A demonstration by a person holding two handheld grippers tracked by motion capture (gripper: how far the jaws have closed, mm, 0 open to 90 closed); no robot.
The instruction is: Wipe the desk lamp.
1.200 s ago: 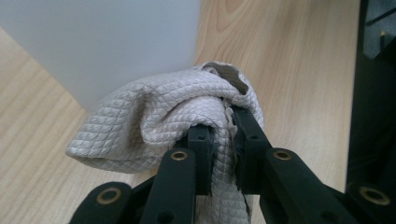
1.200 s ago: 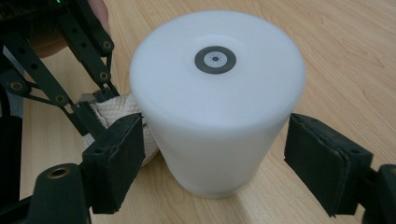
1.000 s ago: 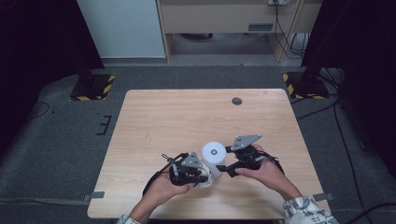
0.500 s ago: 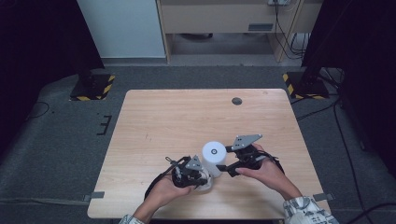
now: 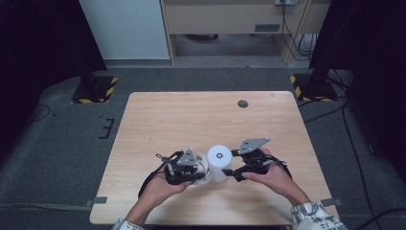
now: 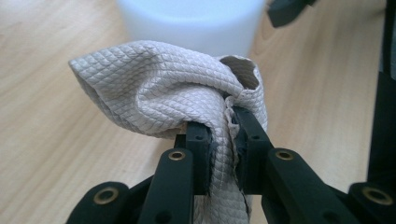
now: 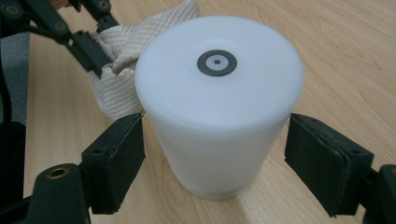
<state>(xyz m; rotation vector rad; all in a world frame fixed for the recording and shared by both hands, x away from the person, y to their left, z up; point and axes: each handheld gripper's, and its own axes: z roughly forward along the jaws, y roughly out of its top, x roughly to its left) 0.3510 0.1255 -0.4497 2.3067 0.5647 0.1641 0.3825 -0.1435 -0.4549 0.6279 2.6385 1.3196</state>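
The white cup stands upside down near the front of the wooden table. The right gripper has its jaws wide around it, with a gap on one side. The left gripper pinches a beige cloth beside the cup. I think wiping comes next, with steady holding.

This looks like a lab or recording room rather than a home. A plain wooden counter stands alone on grey carpet. Beyond the counter's far corners, two stand bases with yellow-black hazard tape sit on the floor. Behind the counter stands a light cabinet, with loose cables hanging beside it
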